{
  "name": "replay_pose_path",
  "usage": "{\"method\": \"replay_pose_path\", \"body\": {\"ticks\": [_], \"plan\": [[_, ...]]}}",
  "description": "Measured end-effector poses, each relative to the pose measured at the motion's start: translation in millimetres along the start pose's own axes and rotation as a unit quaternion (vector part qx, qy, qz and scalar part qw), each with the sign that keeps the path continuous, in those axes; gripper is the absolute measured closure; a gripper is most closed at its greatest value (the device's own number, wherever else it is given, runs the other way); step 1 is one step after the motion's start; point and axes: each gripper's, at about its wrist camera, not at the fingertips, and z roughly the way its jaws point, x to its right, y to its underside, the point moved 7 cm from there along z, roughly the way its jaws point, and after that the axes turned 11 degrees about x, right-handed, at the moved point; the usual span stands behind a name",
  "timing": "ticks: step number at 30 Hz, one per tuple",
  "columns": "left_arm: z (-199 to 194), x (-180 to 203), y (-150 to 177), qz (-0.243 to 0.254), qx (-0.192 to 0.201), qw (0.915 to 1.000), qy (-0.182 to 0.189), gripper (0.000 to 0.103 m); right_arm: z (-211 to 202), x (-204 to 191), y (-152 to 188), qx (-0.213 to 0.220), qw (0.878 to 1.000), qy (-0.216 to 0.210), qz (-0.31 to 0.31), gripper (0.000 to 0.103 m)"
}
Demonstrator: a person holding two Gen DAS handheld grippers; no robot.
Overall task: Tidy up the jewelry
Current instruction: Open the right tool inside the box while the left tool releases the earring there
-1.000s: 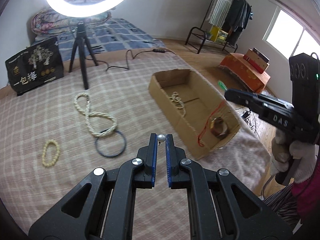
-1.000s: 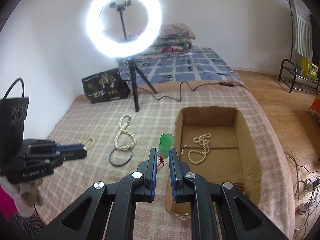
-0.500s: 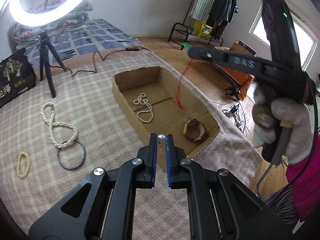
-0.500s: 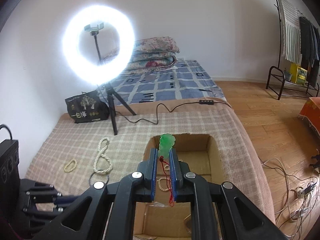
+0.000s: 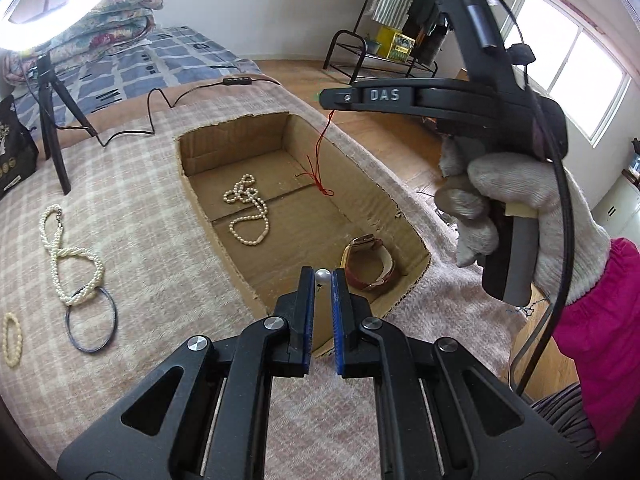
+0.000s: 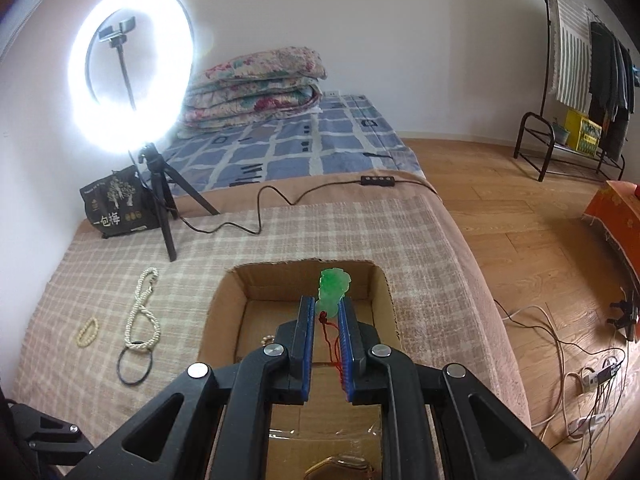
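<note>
1. The left gripper [image 5: 323, 276] has its jaws closed on a small silver pearl bead [image 5: 323, 276], pinched at the very tips. A second ago the tips hung over the checked blanket [image 5: 152, 248] short of the cardboard box [image 5: 384, 200]; now they sit above the box's near corner, just beside the watch [image 5: 370, 262] lying inside.
2. The right gripper [image 6: 325, 312] has its jaws clamped on a green jade pendant [image 6: 334, 286], whose red cord [image 6: 332, 344] hangs down between them. Earlier it was over the blanket at the box's left edge; now it is over the box opening.
3. In the left view the right gripper, held by a gloved hand [image 5: 520, 216], has swung from the lower right to high above the box, the cord's end trailing onto the box floor.
4. Unchanged: a pearl necklace [image 5: 248, 210] lies in the box, and the twisted pearl rope [image 5: 68, 256], dark ring [image 5: 92, 318] and small bead bracelet [image 5: 11, 334] rest on the blanket to its left.
</note>
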Motion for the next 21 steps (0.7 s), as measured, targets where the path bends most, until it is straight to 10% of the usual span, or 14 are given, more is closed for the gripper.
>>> {"method": "replay_pose_path", "body": {"ticks": [12,17,19,21], "plan": [[18.0,6.6,8.8,0.009,-0.013,0.9999,-0.001,0.097,21.0,14.1,8.4,-0.02,0.999,-0.01,0.027,0.092],[17.2,6.8,7.4,0.012,-0.013,0.9998,-0.005,0.095,21.1,12.5,8.4,-0.017,0.999,-0.008,0.028,0.074],[16.6,6.7,6.9,0.015,-0.012,0.9998,-0.009,0.07,20.9,12.7,8.4,-0.016,1.0,-0.002,0.026,0.066],[14.3,6.3,5.3,0.016,-0.002,0.9998,-0.014,0.049,19.3,13.9,6.8,-0.01,1.0,0.006,0.027,0.037]]}}
